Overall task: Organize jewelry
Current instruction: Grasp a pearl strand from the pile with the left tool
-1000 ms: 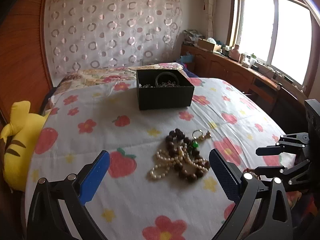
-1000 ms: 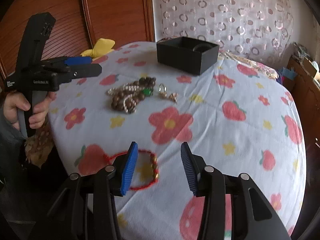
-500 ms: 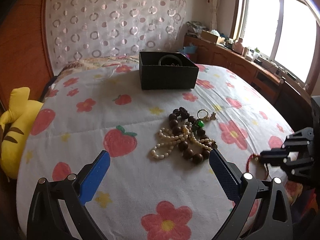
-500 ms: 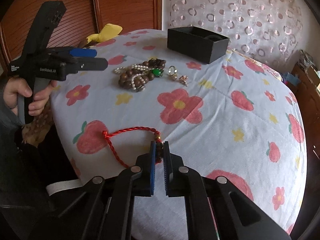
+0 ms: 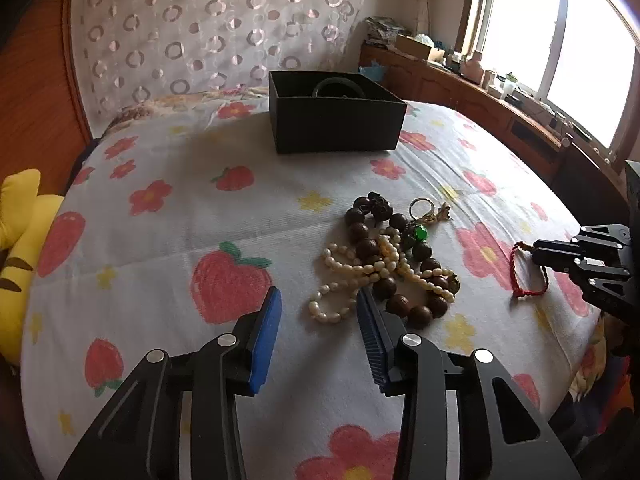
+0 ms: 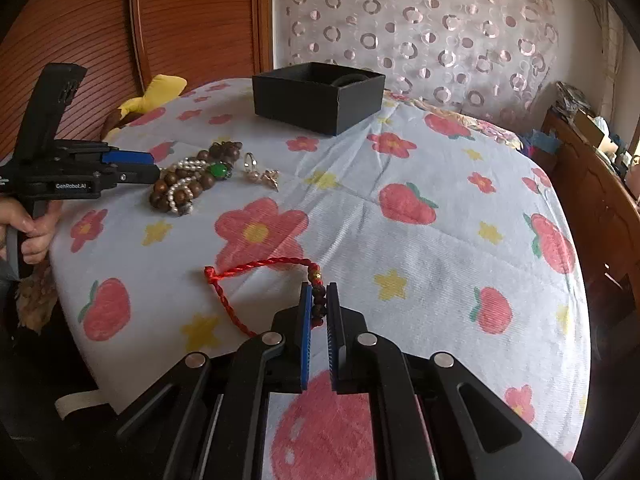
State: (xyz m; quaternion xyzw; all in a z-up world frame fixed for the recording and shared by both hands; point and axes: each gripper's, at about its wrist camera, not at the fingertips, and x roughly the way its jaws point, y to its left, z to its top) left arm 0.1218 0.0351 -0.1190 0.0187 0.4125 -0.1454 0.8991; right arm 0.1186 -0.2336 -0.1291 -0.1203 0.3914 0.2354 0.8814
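Note:
A pile of jewelry [image 5: 384, 264] lies on the flowered bed cover: a pearl string [image 5: 340, 276], dark wooden beads [image 5: 416, 300], a green stone [image 5: 420, 233] and rings [image 5: 424, 208]. My left gripper [image 5: 318, 320] is open, its fingers either side of the pearl string's near loop. My right gripper [image 6: 319, 312] is shut on the beaded part of a red cord bracelet [image 6: 256, 268], seen also in the left wrist view [image 5: 524, 272]. A black open box [image 5: 332, 116] with a bangle inside stands at the far side; it also shows in the right wrist view [image 6: 316, 96].
A yellow plush toy [image 5: 20, 240] lies at the bed's left edge. A wooden headboard [image 6: 180, 32] and patterned curtain [image 5: 208, 32] stand behind. A wooden sideboard [image 5: 480, 96] runs under the window on the right.
My right gripper closed on the red cord bracelet. My left gripper moved forward and down to the pile and its fingers narrowed around the pearl string.

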